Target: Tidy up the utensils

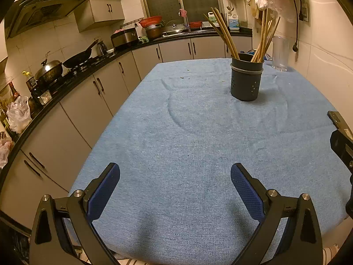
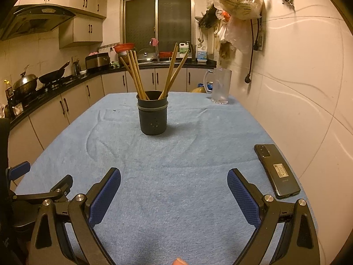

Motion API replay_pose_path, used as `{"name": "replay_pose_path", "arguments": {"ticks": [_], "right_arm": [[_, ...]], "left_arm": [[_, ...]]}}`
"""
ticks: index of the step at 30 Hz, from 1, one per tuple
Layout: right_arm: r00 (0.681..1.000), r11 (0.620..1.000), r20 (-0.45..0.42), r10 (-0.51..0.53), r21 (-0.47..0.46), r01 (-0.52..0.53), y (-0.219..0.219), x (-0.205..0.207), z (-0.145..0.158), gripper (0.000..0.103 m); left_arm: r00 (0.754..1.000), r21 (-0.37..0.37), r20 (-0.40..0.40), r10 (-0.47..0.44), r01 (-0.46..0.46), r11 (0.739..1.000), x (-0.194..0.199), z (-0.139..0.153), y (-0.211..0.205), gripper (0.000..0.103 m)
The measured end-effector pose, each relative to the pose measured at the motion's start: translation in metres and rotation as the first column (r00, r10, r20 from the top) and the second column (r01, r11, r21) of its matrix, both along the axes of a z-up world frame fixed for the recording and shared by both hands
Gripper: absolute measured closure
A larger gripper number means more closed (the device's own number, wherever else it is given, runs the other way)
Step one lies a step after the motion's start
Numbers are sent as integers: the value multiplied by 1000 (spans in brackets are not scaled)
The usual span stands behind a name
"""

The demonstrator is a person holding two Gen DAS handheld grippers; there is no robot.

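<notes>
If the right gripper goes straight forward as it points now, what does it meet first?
Probably the dark utensil holder with the chopsticks; only bare blue tablecloth lies before it. The phone stays off to the right.

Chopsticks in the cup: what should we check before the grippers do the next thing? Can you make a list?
1. Left gripper open and holding nothing: ok.
2. Right gripper open and holding nothing: ok.
3. Chopstick holder standing upright on the blue tablecloth: ok.
4. Chopsticks all in the holder, none loose on the cloth: ok, in two leaning bunches.
5. Path to the holder free: ok, though the phone lies beside the right gripper and the clear pitcher stands behind to the right.
6. Chopsticks matched in pairs: cannot tell.
</notes>
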State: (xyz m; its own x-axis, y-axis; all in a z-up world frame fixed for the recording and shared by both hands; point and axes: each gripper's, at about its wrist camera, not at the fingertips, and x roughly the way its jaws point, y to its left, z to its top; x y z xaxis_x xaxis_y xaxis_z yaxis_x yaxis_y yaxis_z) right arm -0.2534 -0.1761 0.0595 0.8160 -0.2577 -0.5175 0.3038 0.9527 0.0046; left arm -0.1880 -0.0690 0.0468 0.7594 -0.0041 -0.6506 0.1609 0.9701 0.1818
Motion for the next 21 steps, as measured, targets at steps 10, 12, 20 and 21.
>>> {"name": "replay_pose_path", "arguments": {"ticks": [10, 12, 20, 21], "right_arm": [[1000, 1000, -9, 1, 0, -1, 1, 1, -2, 4], [1000, 1000, -9, 2, 0, -2, 1, 1, -2, 4], [1000, 1000, -13, 2, 1, -2, 1, 2, -4, 4], [1000, 1000, -14, 2, 1, -2, 1, 2, -4, 4]], "left_arm": [[1000, 0, -5, -4, 4, 1000, 0, -1, -1, 3], [1000, 1, -5, -4, 4, 1000, 0, -1, -1, 3], [1000, -2, -6, -2, 2, 1000, 0, -2, -1, 3], [1000, -3, -6, -1, 1, 1000, 0, -2, 0, 3]]}}
